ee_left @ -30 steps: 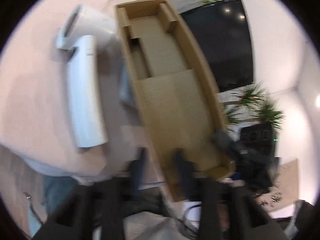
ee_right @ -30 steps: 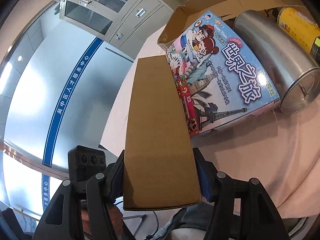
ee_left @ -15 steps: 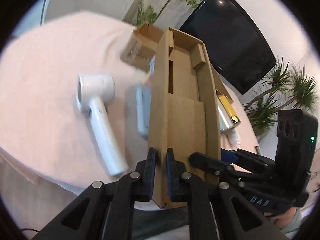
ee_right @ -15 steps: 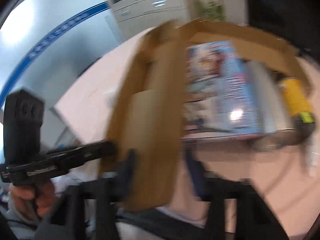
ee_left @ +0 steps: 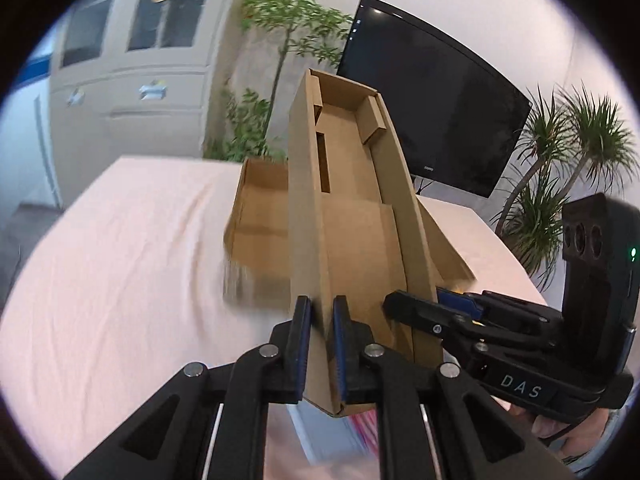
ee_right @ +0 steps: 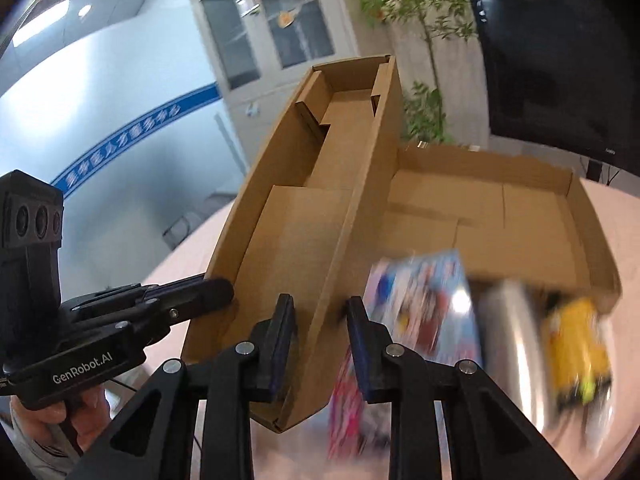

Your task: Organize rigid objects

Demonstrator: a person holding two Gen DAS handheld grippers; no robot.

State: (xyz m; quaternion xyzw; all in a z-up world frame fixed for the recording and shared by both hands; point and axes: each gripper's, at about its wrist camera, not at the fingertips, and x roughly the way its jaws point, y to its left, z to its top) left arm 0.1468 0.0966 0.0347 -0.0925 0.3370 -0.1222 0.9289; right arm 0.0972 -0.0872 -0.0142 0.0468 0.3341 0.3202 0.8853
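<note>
A long, open cardboard tray [ee_left: 352, 216] is held up above the pink table, its open side facing me, and it also shows in the right wrist view [ee_right: 316, 208]. My left gripper [ee_left: 322, 340] is shut on its left wall at the near end. My right gripper [ee_right: 320, 340] is shut on its right wall; it appears in the left wrist view [ee_left: 424, 314] too. Below lie a colourful game box [ee_right: 420, 300], a metal tin [ee_right: 508, 336] and a yellow can [ee_right: 576, 344], all blurred.
A larger open cardboard box [ee_right: 500, 216] sits on the pink tablecloth [ee_left: 120, 260] behind the tray. A black TV screen [ee_left: 432, 112], potted plants [ee_left: 560, 184] and a grey cabinet [ee_left: 132, 60] stand beyond the table.
Both grippers have swung the cardboard tray upward and tilted it upright. The white hair dryer has left the left wrist view. The game box and tin now sit lower in the right wrist view.
</note>
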